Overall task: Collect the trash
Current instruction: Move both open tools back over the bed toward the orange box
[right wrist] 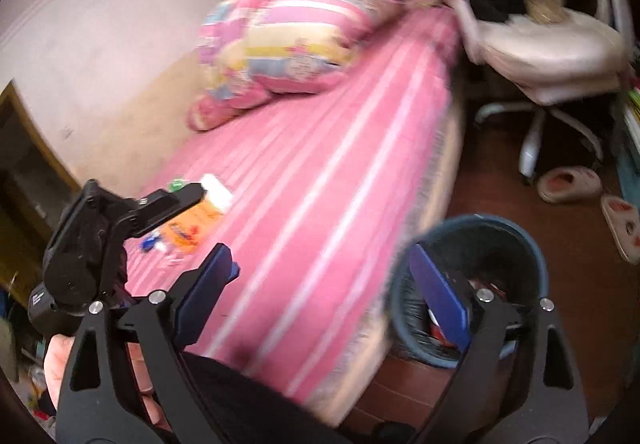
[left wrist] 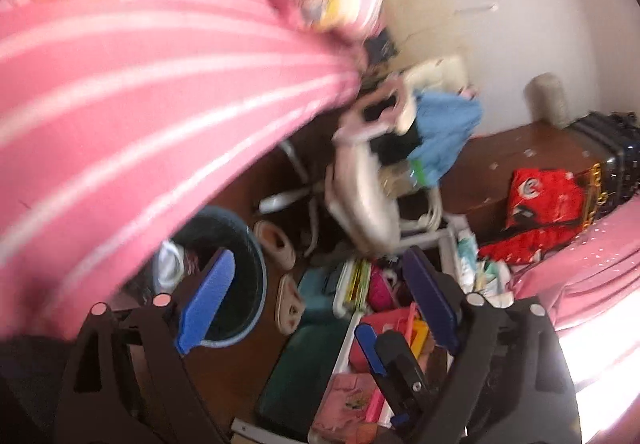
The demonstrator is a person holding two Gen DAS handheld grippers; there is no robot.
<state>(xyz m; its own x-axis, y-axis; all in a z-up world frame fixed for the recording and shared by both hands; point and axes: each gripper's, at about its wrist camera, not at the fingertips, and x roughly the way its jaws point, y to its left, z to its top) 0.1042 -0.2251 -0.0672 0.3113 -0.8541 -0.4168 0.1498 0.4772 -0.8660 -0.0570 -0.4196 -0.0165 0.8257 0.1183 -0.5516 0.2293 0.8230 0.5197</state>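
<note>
A dark blue trash bin [right wrist: 534, 256] with a black liner stands on the floor against the bed's side; red scraps lie in it. In the left wrist view the bin [left wrist: 256, 256] is at lower left. On the pink striped bed [right wrist: 320, 171] lie an orange wrapper [right wrist: 192, 230], a white paper [right wrist: 218, 189] and small green and blue bits. My right gripper [right wrist: 326, 290] is open and holds nothing, one pad over the bed, the other over the bin. My left gripper [left wrist: 320, 300] is open and holds nothing, above the floor clutter.
A pale swivel chair [right wrist: 540, 39] piled with clothes stands past the bin, slippers [right wrist: 568, 183] beside it. A folded quilt [right wrist: 280, 51] lies at the bed's head. A cart of books [left wrist: 356, 284], a red bag [left wrist: 544, 211] and a dark suitcase [left wrist: 612, 155] crowd the floor.
</note>
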